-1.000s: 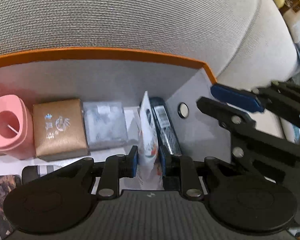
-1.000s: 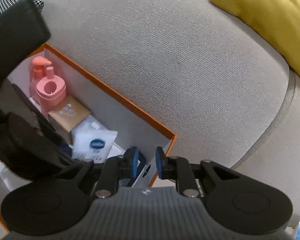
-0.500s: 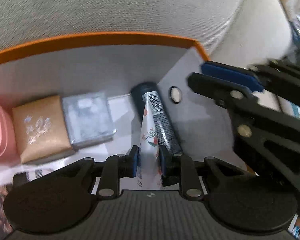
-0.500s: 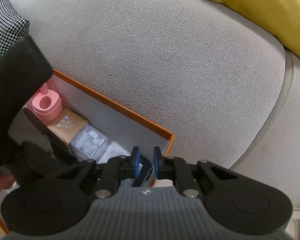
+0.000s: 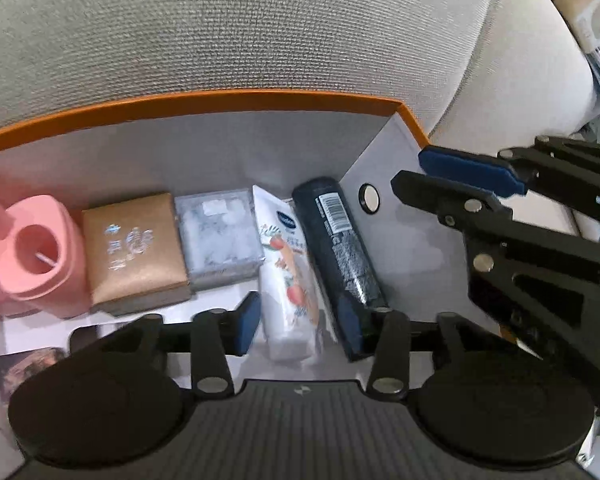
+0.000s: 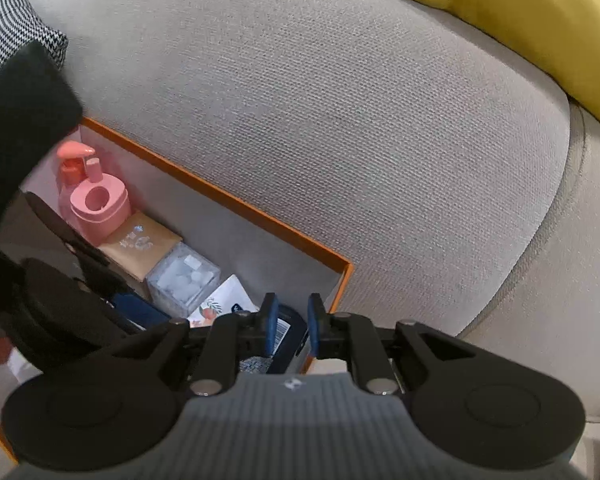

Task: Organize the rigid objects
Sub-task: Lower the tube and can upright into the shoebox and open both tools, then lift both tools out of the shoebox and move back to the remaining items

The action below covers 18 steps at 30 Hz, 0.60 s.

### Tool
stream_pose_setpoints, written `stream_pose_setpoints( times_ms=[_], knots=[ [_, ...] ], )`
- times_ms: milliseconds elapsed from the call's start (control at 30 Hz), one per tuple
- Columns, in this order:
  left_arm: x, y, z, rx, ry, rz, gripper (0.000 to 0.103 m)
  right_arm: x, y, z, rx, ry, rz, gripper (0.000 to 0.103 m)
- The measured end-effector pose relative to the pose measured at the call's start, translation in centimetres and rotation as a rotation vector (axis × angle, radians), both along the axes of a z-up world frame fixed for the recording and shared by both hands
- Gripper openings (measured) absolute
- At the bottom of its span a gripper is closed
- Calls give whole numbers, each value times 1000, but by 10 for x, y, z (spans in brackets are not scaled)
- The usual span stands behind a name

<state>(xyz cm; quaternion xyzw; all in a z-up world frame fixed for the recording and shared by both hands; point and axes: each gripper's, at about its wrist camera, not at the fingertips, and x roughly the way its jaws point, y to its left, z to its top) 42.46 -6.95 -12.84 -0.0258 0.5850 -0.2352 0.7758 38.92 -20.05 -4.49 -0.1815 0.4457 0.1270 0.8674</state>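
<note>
Left wrist view: grey sofa cushion (image 5: pixel 260 32) behind orange-rimmed box (image 5: pixel 220 98); white tube (image 5: pixel 286 276) lying flat inside box, long axis running toward box's far wall, between left gripper (image 5: pixel 298 320) fingers, jaws opening, pads clear of tube. Right wrist view: same cushion beyond box; right gripper (image 6: pixel 293 328) above box's near corner, fingers together, empty, farther from tube than left.

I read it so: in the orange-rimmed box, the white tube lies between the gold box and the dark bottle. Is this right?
Not quite. The left wrist view shows the white tube between the clear grey box and the dark bottle. The gold box lies one place further left, beyond the grey one. All are in the orange-rimmed box.
</note>
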Motion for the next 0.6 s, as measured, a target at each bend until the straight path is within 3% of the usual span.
stream_pose_setpoints(
  times_ms=[33, 167, 300, 433, 600],
  knots=[
    [-2, 1, 1, 14, -1, -5, 33, -2, 0, 1, 3, -4, 2, 18],
    [-3, 8, -9, 4, 67, 30, 21, -12, 2, 6, -4, -17, 16, 23],
    [-9, 4, -14, -63, 108, 84, 21, -18, 3, 6, -10, -15, 26, 24],
    [-11, 1, -12, -57, 102, 82, 19, -20, 3, 5, -12, -8, 28, 23],
    [-20, 9, 12, -38, 22, 72, 20, -22, 5, 7, -11, -8, 18, 23]
  ],
)
